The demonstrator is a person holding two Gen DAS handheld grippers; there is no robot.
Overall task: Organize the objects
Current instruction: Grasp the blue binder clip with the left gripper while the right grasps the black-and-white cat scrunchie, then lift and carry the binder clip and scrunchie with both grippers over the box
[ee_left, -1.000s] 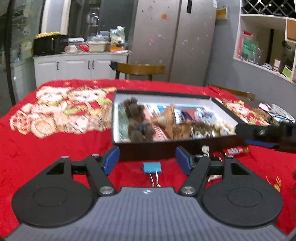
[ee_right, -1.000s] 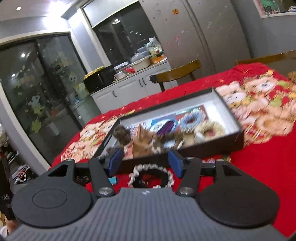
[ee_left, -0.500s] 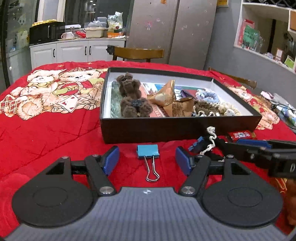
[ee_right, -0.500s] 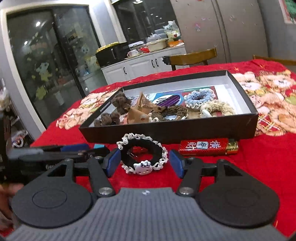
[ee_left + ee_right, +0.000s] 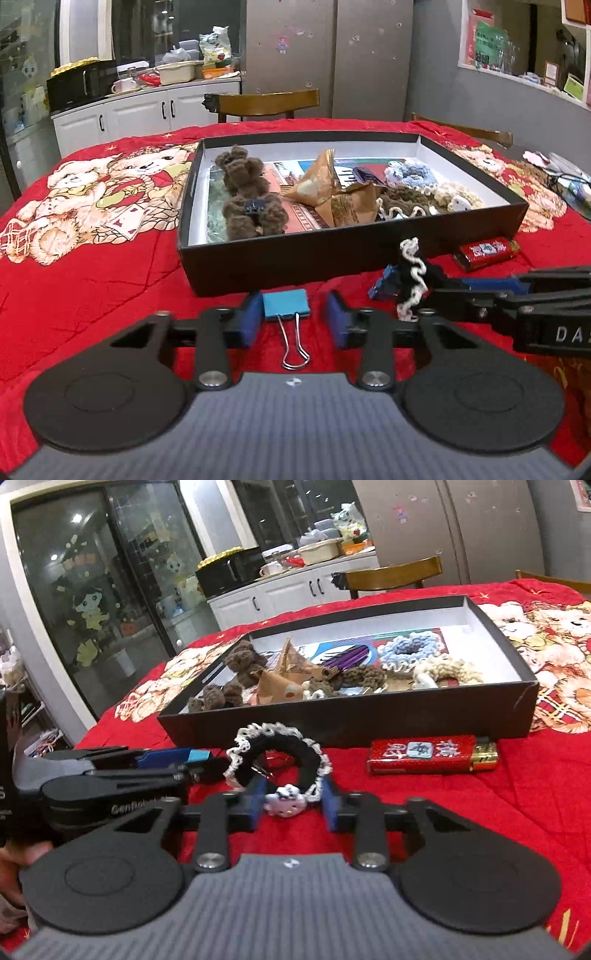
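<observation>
**Both grippers closing in on their picks**

The left gripper (image 5: 295, 319) has spread fingers astride the blue binder clip (image 5: 285, 302), left pad touching — not yet pinched. The right gripper (image 5: 291, 805) brackets the black scrunchie (image 5: 277, 758), seemingly touching both pads. Next, I judge — squeeze, lift, carry forward into the black box (image 5: 314, 254) just beyond the fingertips.

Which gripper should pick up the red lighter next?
Probably the right gripper. The red lighter lies just ahead of it, by the black box. The left gripper sits farther away, around the blue binder clip.
</observation>
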